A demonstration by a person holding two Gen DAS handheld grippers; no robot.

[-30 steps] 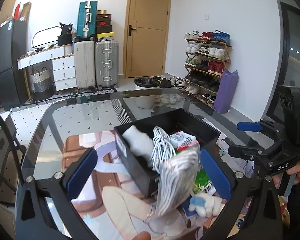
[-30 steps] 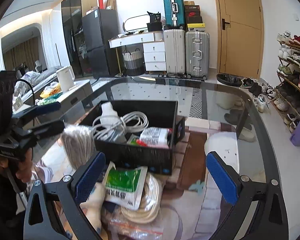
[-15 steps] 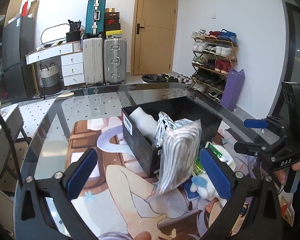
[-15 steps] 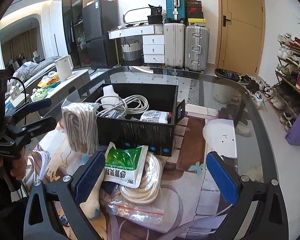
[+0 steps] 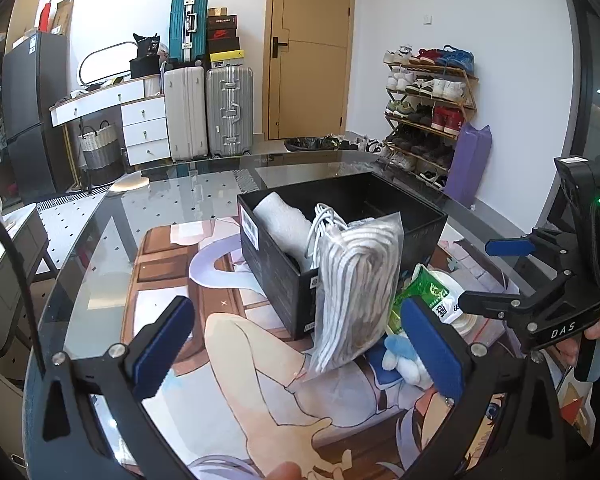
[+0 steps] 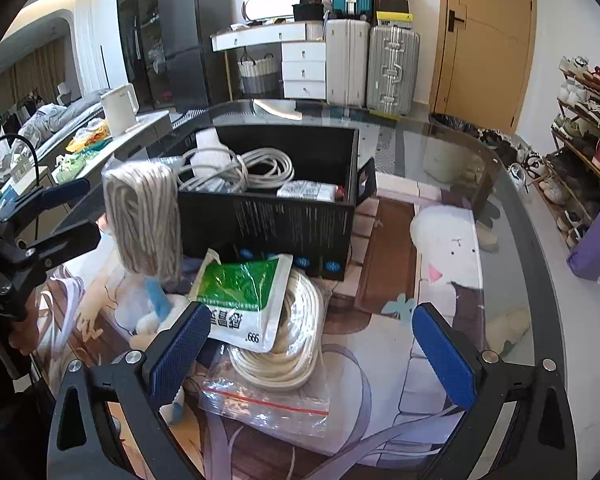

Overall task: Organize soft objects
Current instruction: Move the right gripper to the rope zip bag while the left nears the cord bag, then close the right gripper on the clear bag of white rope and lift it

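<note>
Left gripper (image 5: 296, 344): jaws spread wide with nothing between them, low in the left wrist frame; the blue pads (image 5: 162, 346) sit either side of the bagged bundle but clear of it.
Right gripper (image 6: 320, 350): also wide open and empty, low in the right wrist frame, over the pile in front of the box.
Box (image 5: 284, 276): black, open-topped, on the glass desk (image 5: 100, 248) at the centre of both frames; it holds a white roll (image 5: 284, 220), a white cable coil (image 6: 256, 168) and a flat white packet (image 6: 308, 191).
Bagged bundle (image 5: 358, 292): grey-white cord in a clear bag, standing upright against the box's near corner, centre right in the left wrist frame.
Green pouch (image 6: 244, 300): lies tilted on a white rope coil (image 6: 292, 344), just in front of the box, lower centre of the right wrist frame.
Zip bag (image 6: 264, 400): clear with a red seal line, under the rope coil.
Plush toy (image 5: 404, 356): white and blue, beside the bundle's foot, right of centre in the left wrist frame.
Desk mat (image 5: 260, 380): printed cartoon figure under everything.
</note>
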